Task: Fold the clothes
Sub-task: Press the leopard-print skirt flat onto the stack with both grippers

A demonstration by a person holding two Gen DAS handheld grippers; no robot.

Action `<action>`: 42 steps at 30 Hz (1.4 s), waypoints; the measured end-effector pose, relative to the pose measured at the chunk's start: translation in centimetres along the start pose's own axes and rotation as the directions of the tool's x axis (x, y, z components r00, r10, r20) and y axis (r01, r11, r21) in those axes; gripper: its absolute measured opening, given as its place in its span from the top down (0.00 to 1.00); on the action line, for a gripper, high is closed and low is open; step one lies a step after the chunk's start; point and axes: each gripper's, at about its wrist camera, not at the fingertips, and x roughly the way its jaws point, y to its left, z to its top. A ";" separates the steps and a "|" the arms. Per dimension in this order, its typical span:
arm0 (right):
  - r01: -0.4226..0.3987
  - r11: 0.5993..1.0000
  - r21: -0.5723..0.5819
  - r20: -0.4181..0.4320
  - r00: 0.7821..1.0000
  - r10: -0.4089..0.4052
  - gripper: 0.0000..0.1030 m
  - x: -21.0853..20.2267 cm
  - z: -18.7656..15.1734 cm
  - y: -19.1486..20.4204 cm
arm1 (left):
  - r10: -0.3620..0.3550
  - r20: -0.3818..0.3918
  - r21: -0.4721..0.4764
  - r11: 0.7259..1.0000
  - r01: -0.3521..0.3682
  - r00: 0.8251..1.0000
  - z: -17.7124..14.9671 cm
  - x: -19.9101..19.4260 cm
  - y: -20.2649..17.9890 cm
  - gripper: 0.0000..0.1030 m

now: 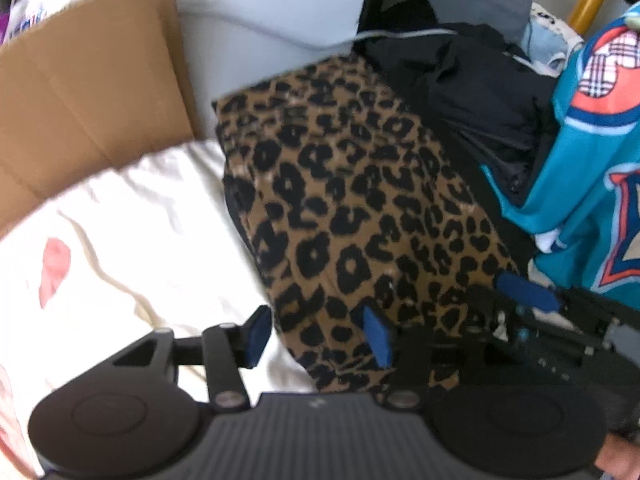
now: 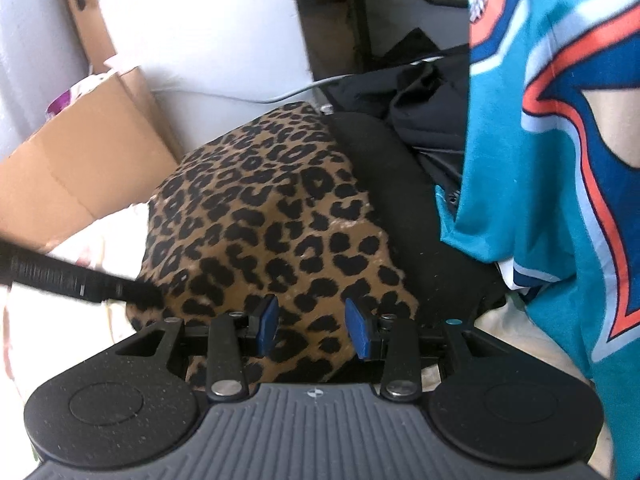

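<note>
Leopard-print garment (image 1: 352, 208), folded into a soft rectangular block, lies under both grippers' released jaws.

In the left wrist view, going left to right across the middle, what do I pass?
Cardboard box → white bedsheet → leopard-print garment → black clothes → teal jersey.

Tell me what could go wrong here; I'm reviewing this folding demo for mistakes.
1. The left gripper is open, its pads straddling the leopard-print garment's edge without pressing, so the fold may loosen.
2. The teal jersey hangs close beside the right gripper and could snag.
</note>
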 end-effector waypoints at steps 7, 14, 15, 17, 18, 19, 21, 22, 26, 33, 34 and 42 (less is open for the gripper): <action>0.048 0.997 0.060 -0.029 0.999 -0.046 0.58 1.1 -0.9 -1.9 | -0.005 -0.069 -0.002 1.000 0.005 0.998 -3.0 1.7 -0.1 0.50; 0.056 0.992 0.114 -0.008 0.998 -0.055 0.58 -0.6 -1.6 -2.1 | -0.037 -0.058 -0.010 0.999 0.036 0.998 -5.5 1.3 0.8 0.60; 0.050 0.991 0.128 -0.004 0.999 -0.050 0.58 -0.9 -1.8 -2.1 | -0.044 -0.050 -0.010 0.999 0.043 0.998 -5.6 1.2 0.9 0.61; 0.039 0.989 0.145 -0.001 0.999 -0.039 0.58 -1.4 -2.1 -1.8 | -0.050 -0.029 -0.009 0.999 0.050 0.998 -5.7 1.1 1.1 0.63; 0.034 0.989 0.147 -0.002 0.999 -0.034 0.58 -1.7 -2.3 -1.6 | -0.055 -0.017 -0.009 0.998 0.054 0.998 -5.6 1.1 1.3 0.64; 0.029 0.988 0.149 -0.003 1.000 -0.029 0.58 -1.9 -2.6 -1.3 | -0.063 -0.006 -0.008 0.998 0.063 0.998 -5.5 1.0 1.5 0.66; 0.019 0.989 0.148 -0.006 1.000 -0.018 0.58 -2.4 -3.0 -0.8 | -0.077 0.005 -0.002 0.997 0.077 0.997 -5.3 0.8 1.8 0.69; 0.014 0.989 0.150 -0.008 1.000 -0.013 0.58 -2.6 -3.2 -0.7 | -0.085 0.012 0.003 0.996 0.085 0.996 -5.1 0.6 2.1 0.70; 0.007 0.986 0.164 -0.017 1.000 -0.004 0.58 -3.2 -4.0 -0.2 | -0.088 0.052 0.043 0.995 0.086 0.995 -4.7 -0.1 2.4 0.70; -0.017 0.983 0.182 -0.043 0.999 0.026 0.58 -3.3 -5.4 1.0 | -0.097 0.050 0.047 0.994 0.094 0.994 -3.9 0.6 3.1 0.93; -0.023 0.983 0.183 -0.046 0.998 0.032 0.58 -3.3 -5.5 1.2 | -0.111 0.052 0.036 0.993 0.109 0.992 -3.8 0.2 3.4 0.98; -0.058 0.979 0.197 -0.117 0.990 0.083 0.58 -2.7 -6.8 1.9 | -0.117 0.059 0.027 0.993 0.115 0.991 -4.7 -1.6 5.4 1.00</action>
